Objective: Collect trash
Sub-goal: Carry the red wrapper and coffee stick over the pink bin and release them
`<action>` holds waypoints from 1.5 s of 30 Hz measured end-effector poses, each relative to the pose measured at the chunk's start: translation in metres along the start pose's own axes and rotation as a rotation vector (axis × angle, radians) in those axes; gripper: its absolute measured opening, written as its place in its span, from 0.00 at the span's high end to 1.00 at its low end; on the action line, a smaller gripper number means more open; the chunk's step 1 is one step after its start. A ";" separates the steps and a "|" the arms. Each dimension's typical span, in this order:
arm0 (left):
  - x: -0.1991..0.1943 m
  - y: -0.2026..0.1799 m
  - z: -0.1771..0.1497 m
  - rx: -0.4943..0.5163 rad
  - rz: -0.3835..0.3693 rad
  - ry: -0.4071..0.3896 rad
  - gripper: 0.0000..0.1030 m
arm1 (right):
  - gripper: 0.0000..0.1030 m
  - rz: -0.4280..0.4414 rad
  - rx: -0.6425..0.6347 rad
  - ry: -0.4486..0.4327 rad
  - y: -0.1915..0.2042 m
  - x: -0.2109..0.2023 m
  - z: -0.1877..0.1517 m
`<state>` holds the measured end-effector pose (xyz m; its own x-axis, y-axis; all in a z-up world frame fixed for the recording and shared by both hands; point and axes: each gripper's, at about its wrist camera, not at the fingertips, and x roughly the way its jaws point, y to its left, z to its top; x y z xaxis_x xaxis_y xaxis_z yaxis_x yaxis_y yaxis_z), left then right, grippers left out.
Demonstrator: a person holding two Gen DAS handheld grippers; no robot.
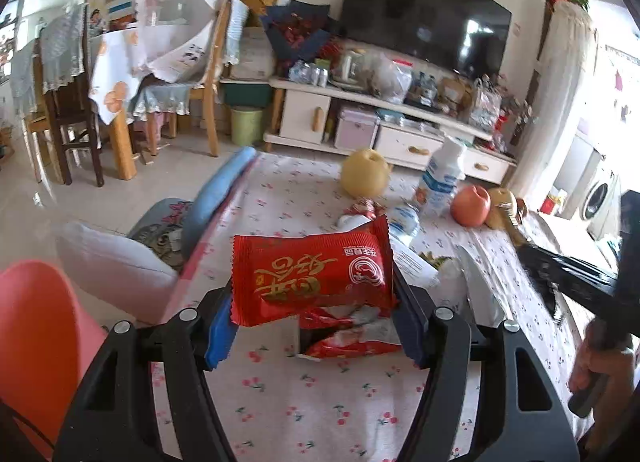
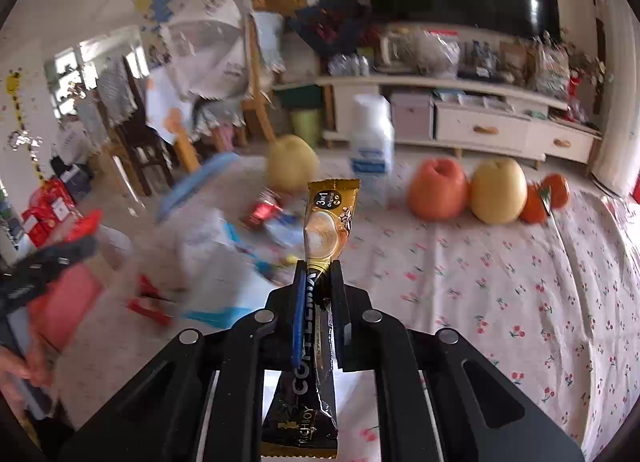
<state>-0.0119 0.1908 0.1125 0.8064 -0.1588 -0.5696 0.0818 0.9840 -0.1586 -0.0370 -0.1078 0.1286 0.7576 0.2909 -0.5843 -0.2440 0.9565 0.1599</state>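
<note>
A red snack packet is clamped crosswise in my left gripper, held above the cherry-print tablecloth. Crumpled red and white wrappers lie on the cloth just beneath it. My right gripper is shut on a gold and black coffee sachet, which stands upright between the pads. More wrappers and paper lie blurred to the left of it. The left gripper with its red packet shows blurred at the left edge of the right wrist view.
A pear, a white bottle and an apple stand at the table's far side, with another pear and oranges. A pink chair is at the left, and a green bin stands on the floor beyond.
</note>
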 end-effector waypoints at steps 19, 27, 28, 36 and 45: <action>-0.085 0.145 0.008 -0.267 0.260 -0.122 0.35 | 0.88 0.433 -0.191 0.008 0.263 -0.012 0.014; -0.106 0.212 -0.005 -0.403 0.365 -0.132 0.35 | 0.88 0.522 -0.290 0.057 0.372 0.020 0.005; -0.107 0.219 -0.007 -0.421 0.376 -0.129 0.35 | 0.88 0.526 -0.290 0.066 0.378 0.025 0.003; -0.099 0.253 -0.014 -0.504 0.450 -0.070 0.16 | 0.35 0.505 -0.264 0.130 0.398 0.065 -0.017; -0.098 0.245 -0.012 -0.475 0.438 -0.068 0.15 | 0.11 0.395 -0.205 0.068 0.343 0.041 -0.024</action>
<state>-0.0785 0.4460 0.1198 0.7429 0.2694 -0.6128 -0.5180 0.8112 -0.2713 -0.1042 0.2320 0.1402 0.5423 0.6244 -0.5621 -0.6269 0.7462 0.2241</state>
